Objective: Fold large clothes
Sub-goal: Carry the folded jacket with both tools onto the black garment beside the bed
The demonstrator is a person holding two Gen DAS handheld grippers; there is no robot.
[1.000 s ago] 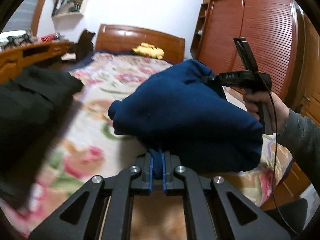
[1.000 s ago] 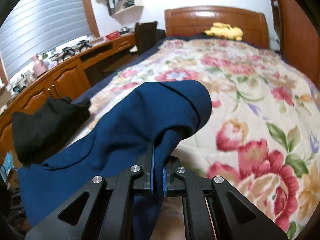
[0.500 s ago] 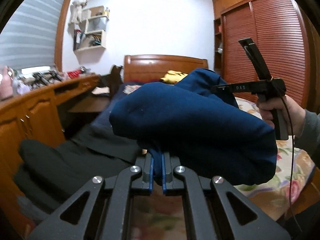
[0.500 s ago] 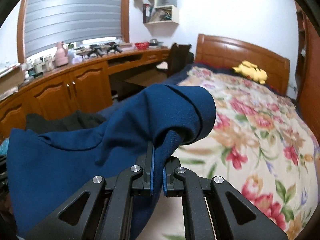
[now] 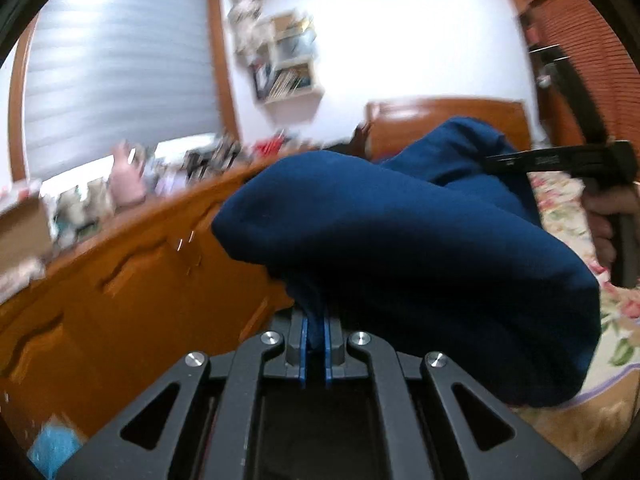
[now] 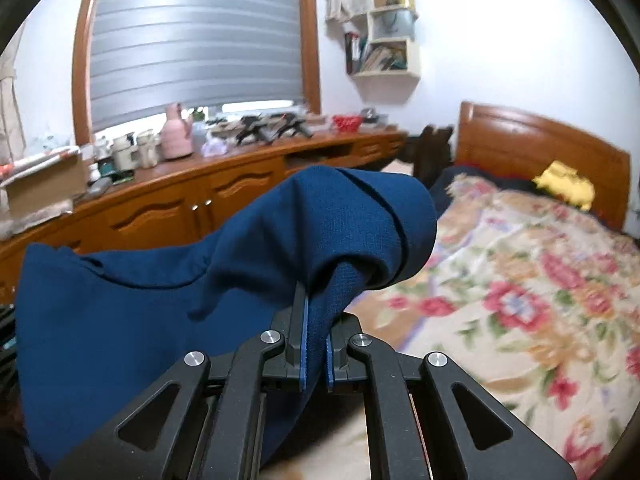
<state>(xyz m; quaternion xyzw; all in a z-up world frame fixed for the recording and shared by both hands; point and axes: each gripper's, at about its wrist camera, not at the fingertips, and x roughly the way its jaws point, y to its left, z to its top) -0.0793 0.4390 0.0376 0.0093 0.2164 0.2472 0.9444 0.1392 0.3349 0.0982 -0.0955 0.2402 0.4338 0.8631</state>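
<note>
The dark blue knitted garment (image 5: 420,248) hung in the air between the two hand-held tools, clear of the bed and bunched into a thick, rounded bundle. The left gripper (image 5: 315,340), a black linkage tool with blue pads, was clamped tight on a pinch of the blue cloth at the bundle's underside, the fabric squeezed into the narrow slit between its jaws. The right gripper (image 6: 316,344) was likewise closed on a fold of the same garment, with a blue cuff-like roll (image 6: 376,216) curling over its tips and the rest of the cloth sagging away to the left of its view. From the left wrist view the right gripper appeared side-on at the far end of the bundle, held by the person's right hand (image 5: 608,220) around its handle. Below and to the right lay the bed with its floral quilt (image 6: 520,288) and a curved wooden headboard (image 6: 532,140), a yellow plush toy (image 6: 566,184) resting near it. A long orange-brown wooden cabinet (image 6: 168,208) ran under the window with its grey roller blind (image 6: 196,40), its top crowded with small objects, among them a pink jug (image 6: 176,136). A small white wall shelf (image 6: 386,40) hung on the white wall; the left view was blurred.
</note>
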